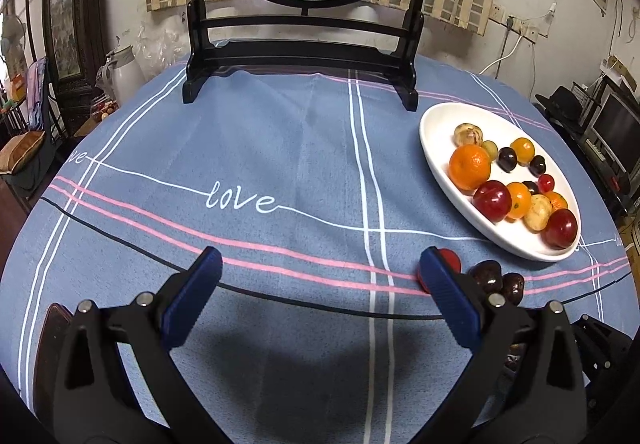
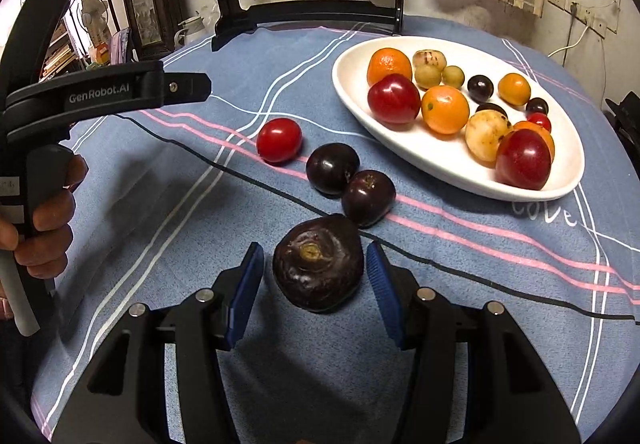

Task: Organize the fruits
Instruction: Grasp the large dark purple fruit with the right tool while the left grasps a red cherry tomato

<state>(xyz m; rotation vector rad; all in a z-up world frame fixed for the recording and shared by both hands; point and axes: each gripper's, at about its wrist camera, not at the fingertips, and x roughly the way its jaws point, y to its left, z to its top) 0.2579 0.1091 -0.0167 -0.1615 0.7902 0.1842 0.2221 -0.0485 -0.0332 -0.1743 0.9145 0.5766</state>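
Note:
A large dark, wrinkled fruit (image 2: 318, 264) lies on the blue cloth between the blue pads of my right gripper (image 2: 315, 250). A thin gap shows on each side, so the jaws are open around it. Just beyond lie two dark plums (image 2: 332, 168) (image 2: 368, 198) and a red tomato (image 2: 279, 140). The white oval plate (image 2: 440, 172) at the right holds several oranges, red and dark plums and pale fruits. My left gripper (image 1: 320, 258) hovers wide open over bare cloth, with the tomato (image 1: 450, 258) and plums (image 1: 486, 276) past its right finger and the plate (image 1: 440, 124) farther right.
A black wooden stand (image 1: 300, 56) with a round goldfish screen stands at the back of the round table. A white kettle (image 1: 124, 72) sits off the back left. A dark flat object (image 1: 52, 344) lies near the front left edge. A hand (image 2: 48, 212) holds the left gripper's handle.

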